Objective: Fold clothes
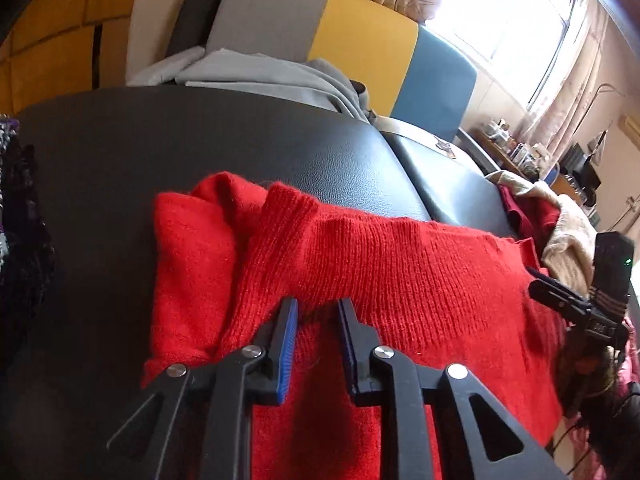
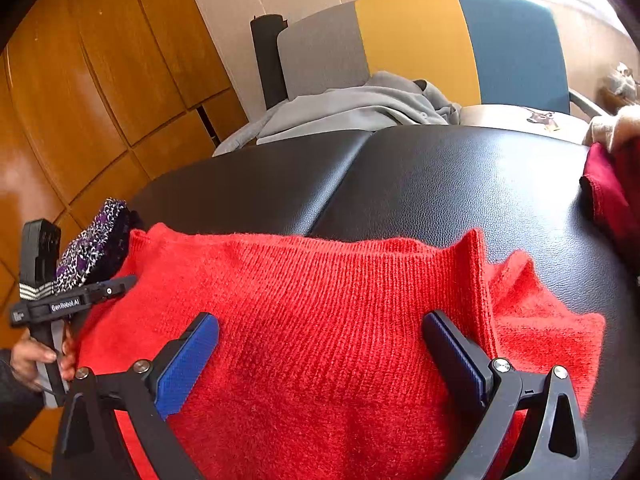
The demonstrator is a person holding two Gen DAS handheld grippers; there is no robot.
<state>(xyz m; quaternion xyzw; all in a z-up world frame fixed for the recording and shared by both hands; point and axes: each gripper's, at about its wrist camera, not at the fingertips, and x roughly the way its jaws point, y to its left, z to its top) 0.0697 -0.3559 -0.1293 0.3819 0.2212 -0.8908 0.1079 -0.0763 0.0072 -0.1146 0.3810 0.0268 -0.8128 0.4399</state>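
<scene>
A red knitted sweater (image 1: 400, 280) lies folded on a black padded surface (image 1: 200, 140); it also fills the right wrist view (image 2: 320, 300). My left gripper (image 1: 318, 312) sits low over the sweater, its blue-padded jaws narrowly apart with a small ridge of red knit between them. It shows from outside in the right wrist view (image 2: 100, 290), at the sweater's left edge. My right gripper (image 2: 320, 332) is wide open above the sweater, with nothing between its jaws. In the left wrist view the right gripper (image 1: 560, 292) shows at the sweater's right edge.
A grey garment (image 1: 280, 76) lies on a grey, yellow and blue chair (image 1: 360, 40) behind the surface. A dark red cloth (image 2: 608, 192) and a beige one (image 1: 568, 220) lie at right. A purple patterned fabric (image 2: 96, 244) lies at left. Wooden cabinets (image 2: 100, 80) stand behind.
</scene>
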